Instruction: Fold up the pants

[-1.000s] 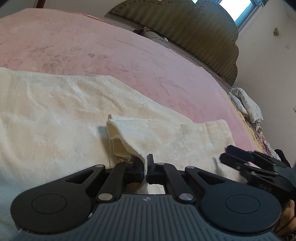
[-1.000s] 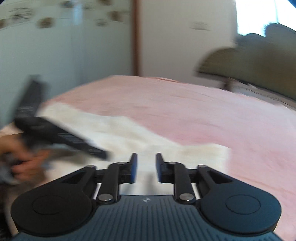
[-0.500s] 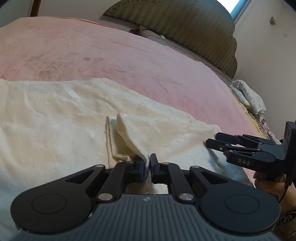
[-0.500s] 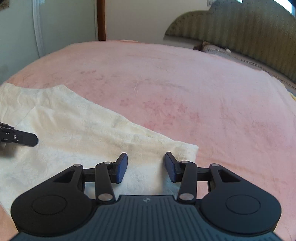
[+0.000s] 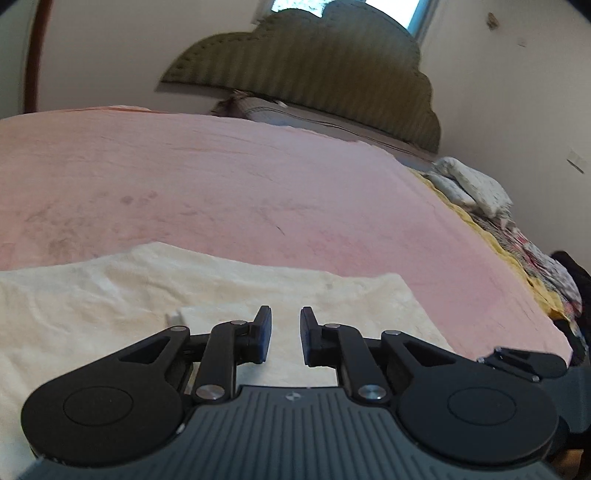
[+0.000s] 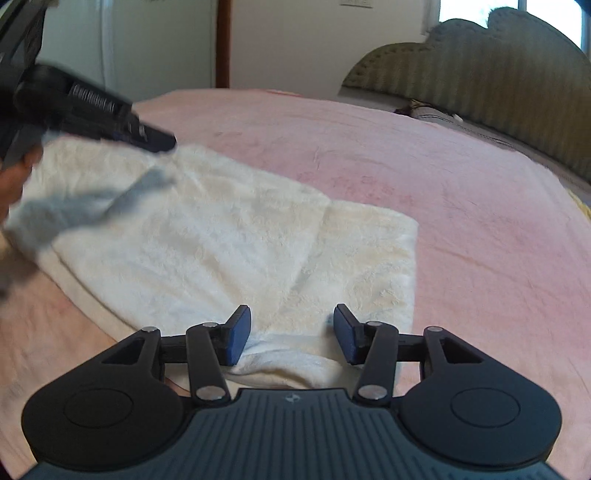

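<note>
Cream fleecy pants [image 6: 229, 236], folded over into a flat layered bundle, lying on the pink bedspread [image 6: 424, 155]; one squared folded end toward the green padded headboard [image 6: 480, 81], long edge running away from it toward the bed's near edge. Small folded flap visible in the left wrist view at the cloth's near side [image 5: 177, 314]. Surface wrinkled, no part lifted.

Left gripper [image 5: 285, 334]: jaws narrowly parted, just been opening, nothing between the pads; cloth seen through the gap lies below, not pinched. Held above the pants, on the side away from the headboard. Seen blurred from the right wrist view [image 6: 110, 118], hovering over the far end of the pants with its shadow cast on the cloth; part of a hand [image 6: 14, 177] at that frame's edge.

Right gripper [image 6: 291, 338]: jaws at a middling width, just been opening; a rumpled edge of the pants sits between the blue pads [image 6: 236, 338], pads not pressing on it. Positioned at the pants' edge nearer the headboard end. Its black linkage shows low in the left wrist view [image 5: 524, 360].

Beyond the pants: bare pink bedspread up to the headboard; patterned bedding [image 5: 472, 188] heaped at the bed's side below the headboard; window [image 5: 421, 14] behind the headboard; pale wall [image 6: 295, 40].
</note>
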The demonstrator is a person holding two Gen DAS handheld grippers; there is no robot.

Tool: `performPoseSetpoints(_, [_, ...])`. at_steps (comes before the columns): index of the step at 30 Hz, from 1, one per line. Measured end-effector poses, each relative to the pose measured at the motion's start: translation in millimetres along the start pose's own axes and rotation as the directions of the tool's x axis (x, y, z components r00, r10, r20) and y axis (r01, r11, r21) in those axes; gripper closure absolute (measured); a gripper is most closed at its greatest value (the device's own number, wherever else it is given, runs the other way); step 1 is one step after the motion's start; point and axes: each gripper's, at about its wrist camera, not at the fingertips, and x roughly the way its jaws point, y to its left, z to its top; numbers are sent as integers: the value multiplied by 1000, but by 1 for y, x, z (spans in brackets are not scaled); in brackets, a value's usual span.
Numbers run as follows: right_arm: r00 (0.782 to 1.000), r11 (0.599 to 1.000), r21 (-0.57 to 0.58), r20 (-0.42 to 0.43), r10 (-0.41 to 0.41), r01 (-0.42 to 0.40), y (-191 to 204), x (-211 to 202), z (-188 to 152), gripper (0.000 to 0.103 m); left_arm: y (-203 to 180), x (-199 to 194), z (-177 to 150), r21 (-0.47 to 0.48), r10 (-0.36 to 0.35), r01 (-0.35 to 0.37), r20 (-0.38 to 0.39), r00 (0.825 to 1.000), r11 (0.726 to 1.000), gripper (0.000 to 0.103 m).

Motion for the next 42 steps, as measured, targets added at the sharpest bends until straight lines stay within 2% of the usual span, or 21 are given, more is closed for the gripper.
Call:
performPoseSetpoints(2, [999, 999, 23, 28, 37, -38, 0, -10, 2, 54, -2, 11, -7, 18, 8, -8, -36, 999, 1000, 75])
performPoseSetpoints(5, [997, 997, 29, -34, 67, -66, 0, -5, -8, 54, 7, 36, -16, 14, 58, -57, -102, 993, 998, 75])
performPoseSetpoints(6, [997, 996, 47, -29, 75, -73, -2, -3, -13, 54, 15, 43, -19, -3, 65, -66, -116, 991, 998, 75])
performPoseSetpoints(8, [996, 993, 87, -27, 81, -79, -5, -7, -11, 54, 21, 43, -19, -19, 57, -59, -103, 993, 998, 75])
performPoseSetpoints(10, [996, 991, 106, 14, 84, -85, -5, -16, -6, 53, 22, 39, -15, -6, 80, -81, -80, 994, 997, 75])
performPoseSetpoints(13, [986, 981, 109, 51, 157, -162, -2, -25, 0, 52, 26, 42, -15, 21, 109, -108, -64, 992, 994, 75])
performPoseSetpoints(15, [983, 976, 111, 17, 185, -185, 2, -16, -2, 43, 32, 44, -15, -17, 95, -97, -64, 993, 995, 75])
performPoseSetpoints(17, [987, 985, 77, -41, 158, -155, 11, -2, -7, 43, 33, 37, -12, -44, 83, -85, -48, 995, 995, 75])
performPoseSetpoints(18, [988, 987, 60, -30, 149, -147, 16, -4, -5, 41, 34, 35, -11, -46, 90, -91, -36, 995, 995, 75])
performPoseSetpoints(22, [977, 978, -5, 41, 210, -210, 36, -10, 18, 41, 38, 40, -1, -24, 120, -121, -43, 992, 992, 75])
performPoseSetpoints(25, [974, 973, -54, 16, 226, -225, 56, 15, 31, 42, 42, 50, 2, 7, 134, -134, -29, 991, 991, 75])
performPoseSetpoints(27, [980, 976, -84, -43, 196, -199, 69, 42, 33, 42, 42, 49, 6, 2, 150, -150, -25, 988, 989, 75])
performPoseSetpoints(29, [987, 980, -113, -28, 159, -161, 78, 52, 36, 39, 43, 40, 7, -18, 152, -152, -15, 988, 988, 75])
performPoseSetpoints(33, [988, 981, -116, -4, 154, -154, 80, 36, 40, 39, 39, 21, 3, -15, 156, -156, 5, 988, 988, 71])
performPoseSetpoints(35, [983, 978, -104, 6, 184, -182, 79, 26, 37, 38, 38, 18, 1, -33, 153, -153, 5, 988, 988, 65])
performPoseSetpoints(38, [967, 966, -70, 23, 253, -251, 81, 19, 34, 38, 32, 24, -2, -4, 160, -160, -8, 987, 987, 56])
performPoseSetpoints(40, [957, 952, -94, -28, 288, -290, 93, 28, 29, 38, 30, 33, -5, 24, 186, -186, -38, 982, 982, 56])
performPoseSetpoints(42, [965, 951, -164, -46, 257, -261, 106, 31, 23, 37, 29, 36, -8, 40, 194, -192, -39, 980, 980, 56])
